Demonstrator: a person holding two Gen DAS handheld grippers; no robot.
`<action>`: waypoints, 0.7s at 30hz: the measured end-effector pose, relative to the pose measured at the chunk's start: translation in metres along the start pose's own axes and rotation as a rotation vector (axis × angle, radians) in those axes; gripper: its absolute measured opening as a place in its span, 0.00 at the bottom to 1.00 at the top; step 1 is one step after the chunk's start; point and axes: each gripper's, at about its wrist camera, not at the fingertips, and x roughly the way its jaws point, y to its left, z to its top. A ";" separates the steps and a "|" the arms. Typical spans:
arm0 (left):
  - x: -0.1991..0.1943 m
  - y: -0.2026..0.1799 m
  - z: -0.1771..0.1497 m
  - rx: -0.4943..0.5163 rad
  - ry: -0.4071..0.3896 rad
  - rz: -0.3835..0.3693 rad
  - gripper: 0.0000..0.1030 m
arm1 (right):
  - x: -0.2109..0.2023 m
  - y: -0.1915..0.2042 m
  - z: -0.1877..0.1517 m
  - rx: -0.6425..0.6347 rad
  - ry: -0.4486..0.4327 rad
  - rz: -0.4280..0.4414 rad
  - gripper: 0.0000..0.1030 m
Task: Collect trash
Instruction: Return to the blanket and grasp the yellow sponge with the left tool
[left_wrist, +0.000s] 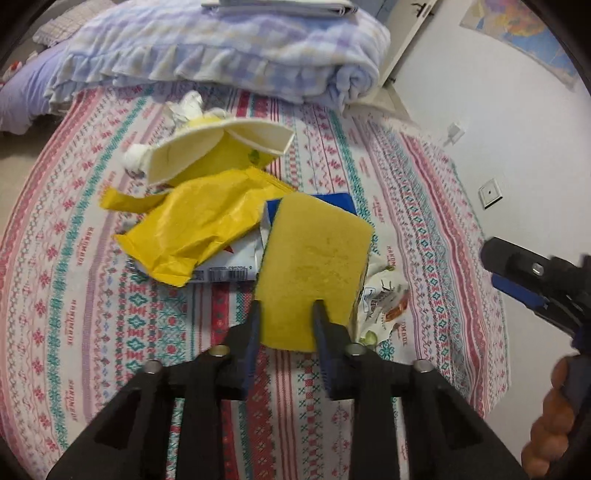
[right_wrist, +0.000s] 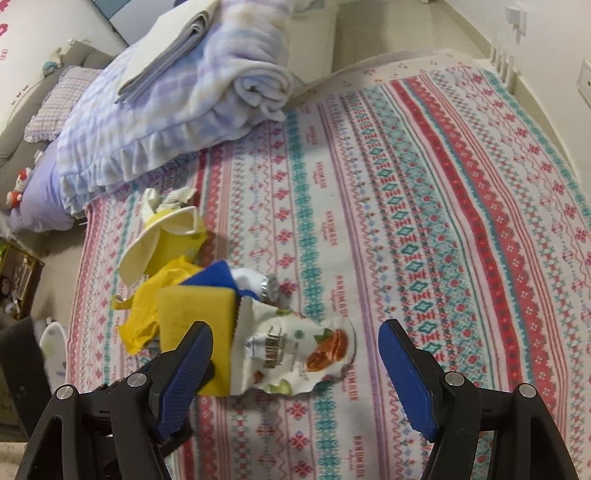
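**Left tongs have the sponge, right ones are wide open**

So nearest the left wrist camera, the left gripper is clamped on the near edge of a yellow sponge. It's a flat rectangle with a rough, pitted face and a blue layer showing along its far edge, held tilted up over the patterned bedspread. The right gripper isn't holding anything; its blue pads stand far apart, hovering over the bed beside the sponge.

Just under and beside the sponge lies a crumpled white snack wrapper with nuts printed on it. Behind that there's a wrinkled yellow bag lying over a white packet with a barcode. A bit further back sits a torn-open yellow carton with pale flaps, with wadded white tissue just beyond it, all in one pile on the bedspread.

At the back, a folded lilac checked blanket sits across the bed.
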 end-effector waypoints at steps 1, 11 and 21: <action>-0.004 0.002 -0.001 -0.011 -0.003 -0.007 0.22 | 0.001 -0.001 0.001 0.001 0.005 0.000 0.77; -0.052 0.059 -0.009 -0.119 -0.040 -0.077 0.20 | 0.021 0.011 0.005 -0.055 0.040 -0.012 0.76; -0.086 0.120 -0.021 -0.184 -0.046 -0.056 0.20 | 0.072 0.045 0.000 -0.271 0.147 -0.106 0.76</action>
